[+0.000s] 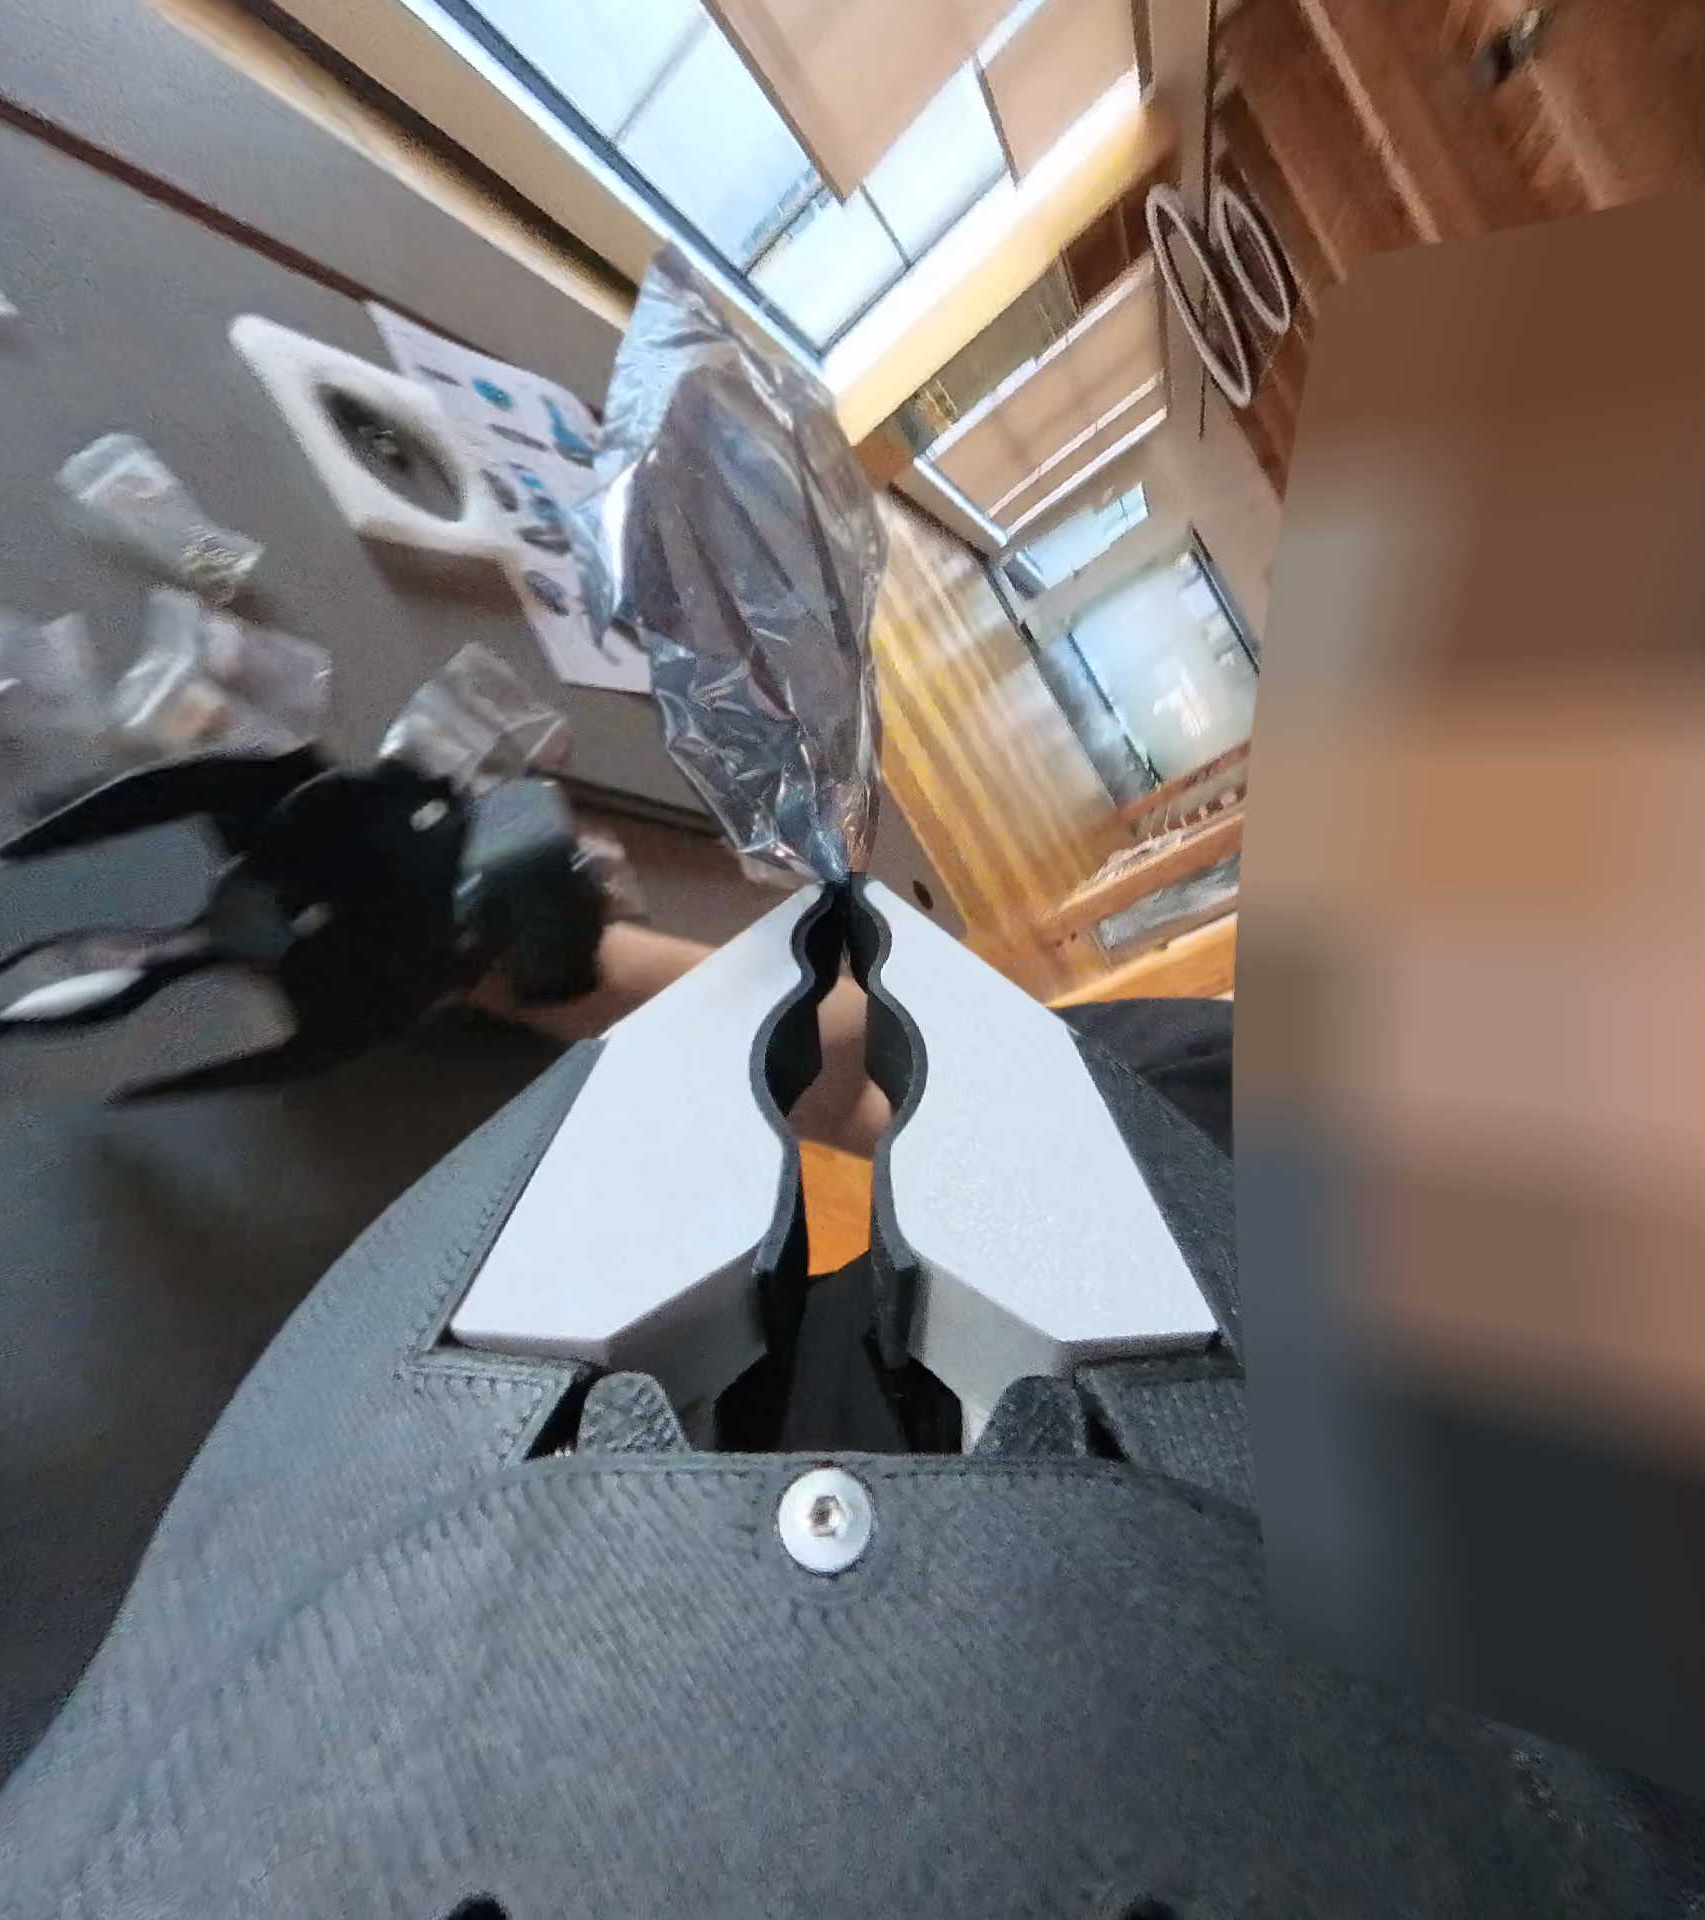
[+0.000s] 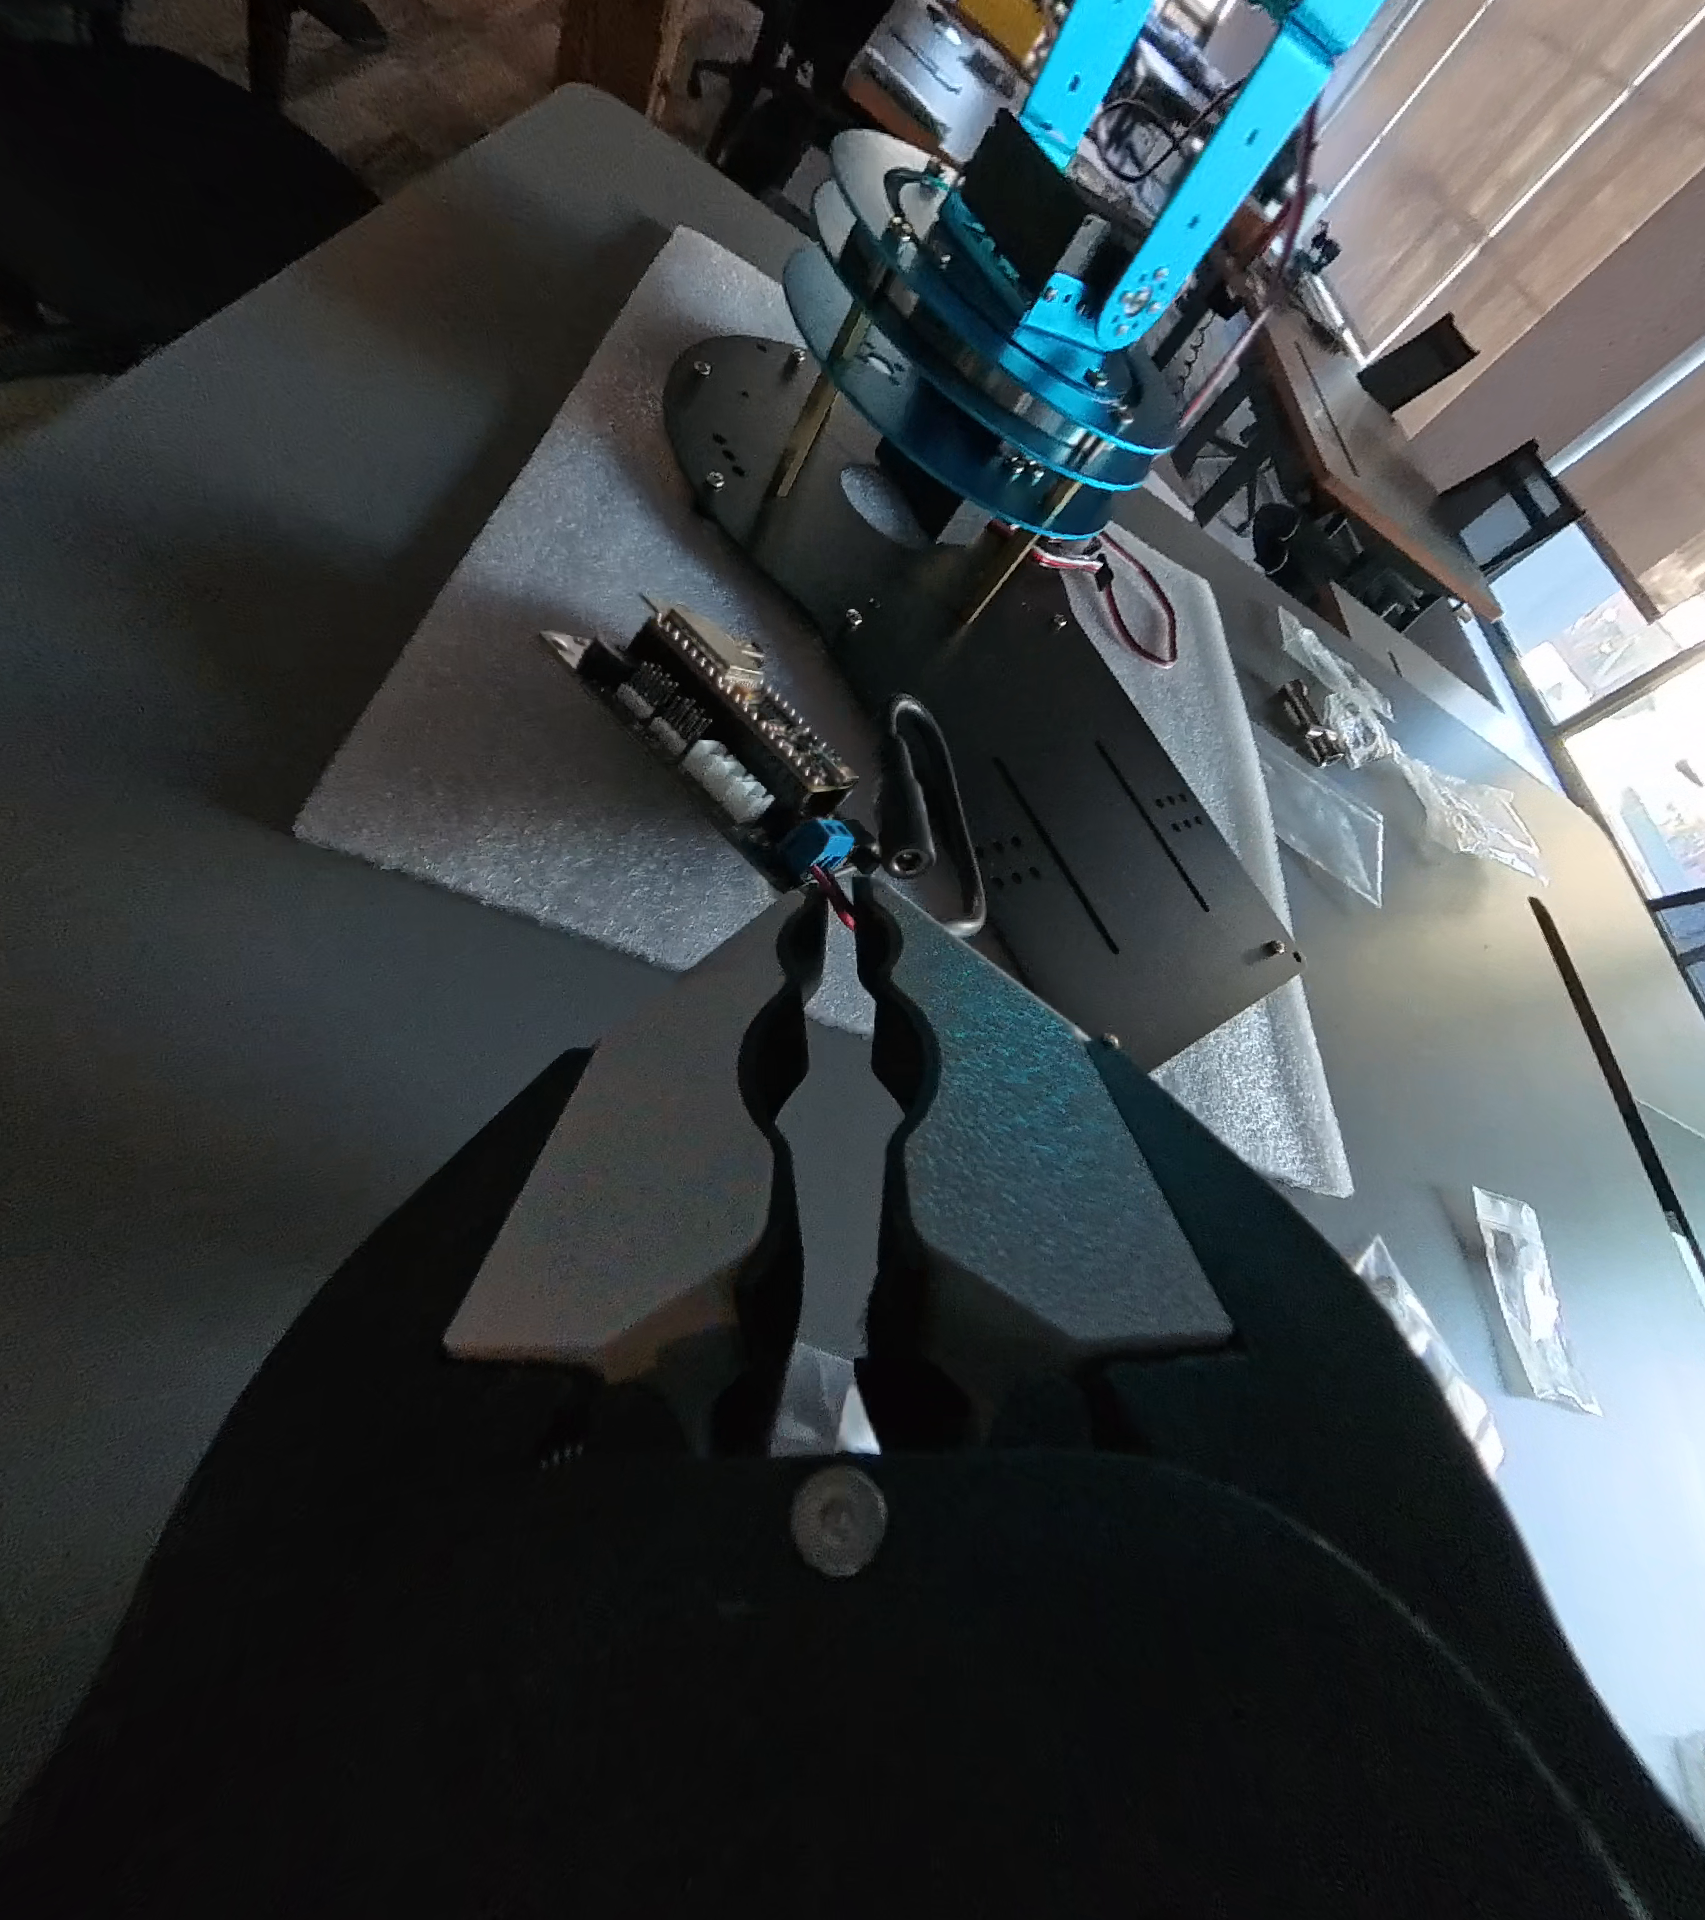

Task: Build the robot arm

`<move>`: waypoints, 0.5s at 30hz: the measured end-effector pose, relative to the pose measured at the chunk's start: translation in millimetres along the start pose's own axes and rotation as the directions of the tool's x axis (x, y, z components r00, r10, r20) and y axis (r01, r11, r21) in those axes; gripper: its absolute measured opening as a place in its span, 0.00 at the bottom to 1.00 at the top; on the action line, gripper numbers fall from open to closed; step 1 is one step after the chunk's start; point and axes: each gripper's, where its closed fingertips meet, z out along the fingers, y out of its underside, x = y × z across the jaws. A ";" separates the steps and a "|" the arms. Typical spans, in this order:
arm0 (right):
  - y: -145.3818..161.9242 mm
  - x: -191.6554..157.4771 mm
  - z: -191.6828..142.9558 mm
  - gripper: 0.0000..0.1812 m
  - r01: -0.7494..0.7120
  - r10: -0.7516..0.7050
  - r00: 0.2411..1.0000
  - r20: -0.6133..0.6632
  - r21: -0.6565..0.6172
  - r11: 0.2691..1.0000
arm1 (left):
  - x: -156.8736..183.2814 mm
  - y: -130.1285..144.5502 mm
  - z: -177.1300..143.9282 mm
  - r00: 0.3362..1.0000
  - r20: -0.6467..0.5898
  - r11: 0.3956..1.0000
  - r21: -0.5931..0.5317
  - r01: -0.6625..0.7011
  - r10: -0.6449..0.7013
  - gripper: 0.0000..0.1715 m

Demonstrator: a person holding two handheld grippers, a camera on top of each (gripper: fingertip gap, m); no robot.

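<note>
left gripper (image 1: 840, 896): tips pinched together on the bottom corner of a crumpled silver foil bag (image 1: 744, 582), bag standing above the tips, lifted off the grey table (image 1: 152, 270) | right gripper (image 2: 832, 894): narrowly parted around thin red-black wires (image 2: 832, 896), grip uncertain, wires running from a black circuit board (image 2: 713, 748) on white foam sheet (image 2: 515, 790) just ahead of the tips

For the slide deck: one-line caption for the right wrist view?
Right tool pinching red-black wires at the circuit board on white foam.
</note>
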 end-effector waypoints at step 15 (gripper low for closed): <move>8.1 4.3 2.9 0.02 -0.002 0.002 1.000 -0.012 -0.044 0.999 | -13.6 130.3 408.5 0.993 0.050 0.688 -0.717 0.110 -0.107 0.00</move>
